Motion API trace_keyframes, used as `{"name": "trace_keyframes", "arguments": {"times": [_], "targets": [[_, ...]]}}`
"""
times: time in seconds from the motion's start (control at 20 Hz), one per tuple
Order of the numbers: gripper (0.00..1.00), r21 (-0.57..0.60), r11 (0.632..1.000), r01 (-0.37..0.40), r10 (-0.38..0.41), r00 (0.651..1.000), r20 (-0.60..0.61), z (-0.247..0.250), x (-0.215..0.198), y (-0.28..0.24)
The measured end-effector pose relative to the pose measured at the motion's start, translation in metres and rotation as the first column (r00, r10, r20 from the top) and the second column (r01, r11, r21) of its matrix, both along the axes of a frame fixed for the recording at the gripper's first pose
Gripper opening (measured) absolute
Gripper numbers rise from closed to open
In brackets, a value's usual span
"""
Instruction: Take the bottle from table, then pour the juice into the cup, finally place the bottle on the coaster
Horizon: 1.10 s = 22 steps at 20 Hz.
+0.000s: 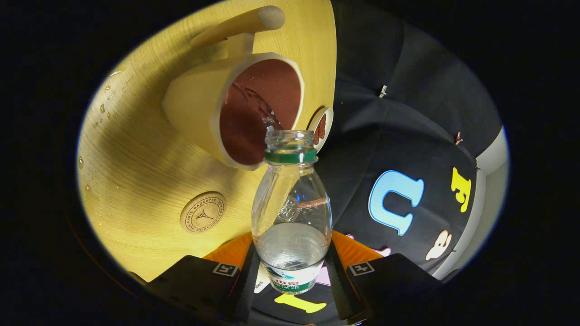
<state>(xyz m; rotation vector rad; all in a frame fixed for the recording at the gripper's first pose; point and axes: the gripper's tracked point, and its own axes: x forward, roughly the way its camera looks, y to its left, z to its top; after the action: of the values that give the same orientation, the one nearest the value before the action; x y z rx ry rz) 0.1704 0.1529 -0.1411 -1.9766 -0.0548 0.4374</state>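
Gripper [292, 271] has both fingers clamped on the lower body of the bottle [291, 217], one each side, so it's gripping it firmly. Bottle is clear plastic w/ a green neck ring, cap off, label down near the fingers. It's tipped over hard, and the liquid inside, clear as far as I can tell, is pooled at the end nearest the fingers, approx the lower third of the body.

Bottle mouth sits right at the rim of the cup [235, 106], just touching or a hair off, can't tell which. Cup is pale on the outside w/ a long handle on the far side from the bottle; inside is reddish-brown. A thin stream shows from the bottle mouth into the cup, w/ ripples inside.

Cup stands on a light wood table [136, 158]. Round cork coaster [203, 212] lies flat on the table, beside the bottle body and apart from the cup. Small water drops dot the table beyond the cup. A small round dish-like thing [321, 127] peeks out just past the bottle mouth at the table edge; can't make out what it is.
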Motion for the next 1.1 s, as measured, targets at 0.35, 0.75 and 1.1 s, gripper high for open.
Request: {"name": "trace_keyframes", "arguments": {"times": [0.35, 0.75, 1.1], "targets": [[0.73, -0.084, 0.995, -0.058, 0.059, 0.998, 0.009, 0.002, 0.000, 0.009], [0.73, -0.125, 0.989, -0.073, 0.077, 0.997, 0.026, 0.002, -0.005, 0.012], [0.73, -0.163, 0.983, -0.086, 0.093, 0.995, 0.037, 0.005, -0.003, 0.015]]}}
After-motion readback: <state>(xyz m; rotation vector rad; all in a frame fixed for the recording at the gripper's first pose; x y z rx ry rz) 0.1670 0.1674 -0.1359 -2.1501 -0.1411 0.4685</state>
